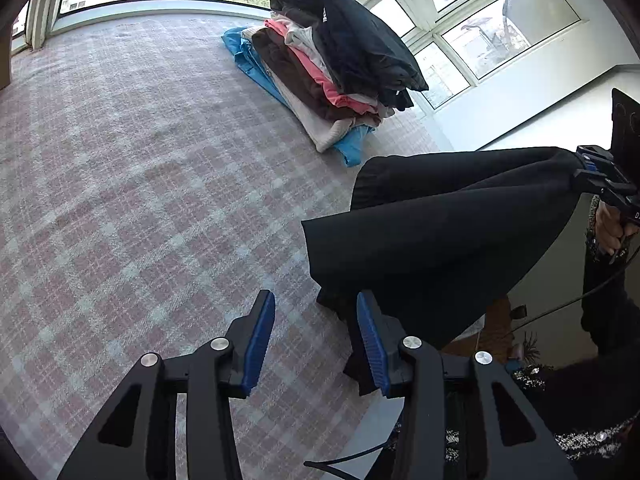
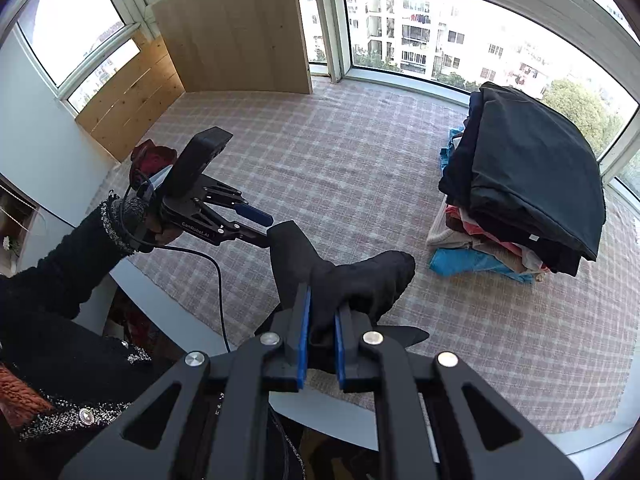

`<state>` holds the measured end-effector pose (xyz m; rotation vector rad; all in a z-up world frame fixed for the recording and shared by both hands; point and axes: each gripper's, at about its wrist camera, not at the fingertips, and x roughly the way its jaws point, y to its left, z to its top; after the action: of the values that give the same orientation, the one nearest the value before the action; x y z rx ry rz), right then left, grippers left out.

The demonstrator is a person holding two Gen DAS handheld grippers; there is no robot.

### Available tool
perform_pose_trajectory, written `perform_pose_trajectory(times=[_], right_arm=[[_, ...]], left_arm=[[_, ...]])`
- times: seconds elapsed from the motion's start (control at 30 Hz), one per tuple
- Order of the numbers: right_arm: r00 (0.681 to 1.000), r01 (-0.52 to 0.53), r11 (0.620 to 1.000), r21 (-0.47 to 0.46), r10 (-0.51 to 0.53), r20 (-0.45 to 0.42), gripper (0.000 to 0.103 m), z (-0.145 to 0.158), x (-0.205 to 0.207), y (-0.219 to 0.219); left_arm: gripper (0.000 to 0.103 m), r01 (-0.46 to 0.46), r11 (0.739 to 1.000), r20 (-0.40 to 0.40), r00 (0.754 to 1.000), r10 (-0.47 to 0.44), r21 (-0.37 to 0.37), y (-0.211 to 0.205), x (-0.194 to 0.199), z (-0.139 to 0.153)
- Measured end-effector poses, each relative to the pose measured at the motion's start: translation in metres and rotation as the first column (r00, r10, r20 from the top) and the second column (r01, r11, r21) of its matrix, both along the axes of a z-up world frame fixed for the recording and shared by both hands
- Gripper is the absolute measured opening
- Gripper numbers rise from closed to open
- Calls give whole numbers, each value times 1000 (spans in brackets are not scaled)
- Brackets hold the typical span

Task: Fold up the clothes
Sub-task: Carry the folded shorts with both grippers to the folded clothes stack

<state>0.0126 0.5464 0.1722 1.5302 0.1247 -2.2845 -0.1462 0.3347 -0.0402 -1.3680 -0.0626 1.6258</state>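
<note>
Daylight enters through the windows (image 2: 420, 40) on several sides; the scene is bright. Window panes are overexposed in both views, washing out detail outside. The cloth (image 1: 140, 160) is evenly lit, with only soft shadows. Dark garments show little surface detail. Fisheye distortion bends window frames strongly, and the corners vignette to black. Focus is sharp; no motion blur is evident.
</note>
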Motion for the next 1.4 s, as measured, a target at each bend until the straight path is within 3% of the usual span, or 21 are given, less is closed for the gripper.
perform_pose_trajectory(times=[0.1, 0.17, 0.23, 0.37, 0.5, 0.57, 0.63, 0.7, 0.73, 0.77, 0.8, 0.87, 1.07, 1.2, 1.3, 1.4], right_arm=[[1000, -6, 1000, 12, 5, 9, 10, -4, 6, 0], [1000, -17, 1000, 14, 17, 15, 10, -6, 9, -2], [1000, -24, 1000, 10, 24, 18, 10, -8, 10, -2], [1000, -24, 1000, -4, 24, 16, 10, -4, 12, -2], [1000, -22, 1000, -20, 22, 10, 10, 3, 13, -1], [1000, -15, 1000, -24, 15, -1, 10, 7, 13, 0], [1000, 4, 1000, -28, -4, -9, 10, 10, 13, 3], [999, 35, 999, -29, -35, -9, 10, 10, 11, 11], [999, 54, 998, -28, -54, -4, 10, 8, 9, 15], [997, 75, 997, -27, -75, 1, 10, 6, 8, 20], [995, 95, 995, -32, -95, 1, 10, 5, 6, 25], [991, 130, 990, -53, -130, -4, 10, 8, 1, 36], [983, 173, 977, -123, -178, -32, 10, 35, -8, 66], [984, 153, 981, -116, -162, -72, 10, 51, -16, 72], [980, 141, 983, -119, -155, -123, 10, 73, -31, 87], [975, 157, 985, -77, -166, -146, 10, 95, -64, 113]], left_arm=[[46, 88, 993, -114, 989, -96, -76, 19, 11, 14], [47, 169, 978, -174, 966, -189, -121, 30, 22, 28], [55, 243, 956, -214, 938, -275, -164, 45, 31, 39], [60, 364, 895, -286, 856, -431, -257, 76, 49, 56], [67, 430, 844, -387, 754, -531, -320, 99, 58, 73], [76, 480, 816, -405, 710, -577, -321, 109, 60, 75], [76, 528, 784, -377, 688, -621, -328, 120, 58, 66], [68, 575, 757, -256, 716, -649, -310, 127, 52, 46], [39, 597, 749, -174, 736, -654, -288, 129, 48, 36], [3, 597, 751, -113, 756, -644, -283, 128, 44, 28], [5, 591, 755, -97, 766, -635, -283, 126, 42, 28], [4, 589, 758, -122, 762, -637, -280, 118, 42, 45], [4, 489, 813, -275, 772, -572, -316, 95, 31, 149], [4, 413, 843, -369, 766, -526, -345, 89, 27, 212], [4, 374, 837, -400, 751, -526, -399, 104, 19, 236], [4, 357, 841, -393, 762, -514, -407, 122, -6, 252]])
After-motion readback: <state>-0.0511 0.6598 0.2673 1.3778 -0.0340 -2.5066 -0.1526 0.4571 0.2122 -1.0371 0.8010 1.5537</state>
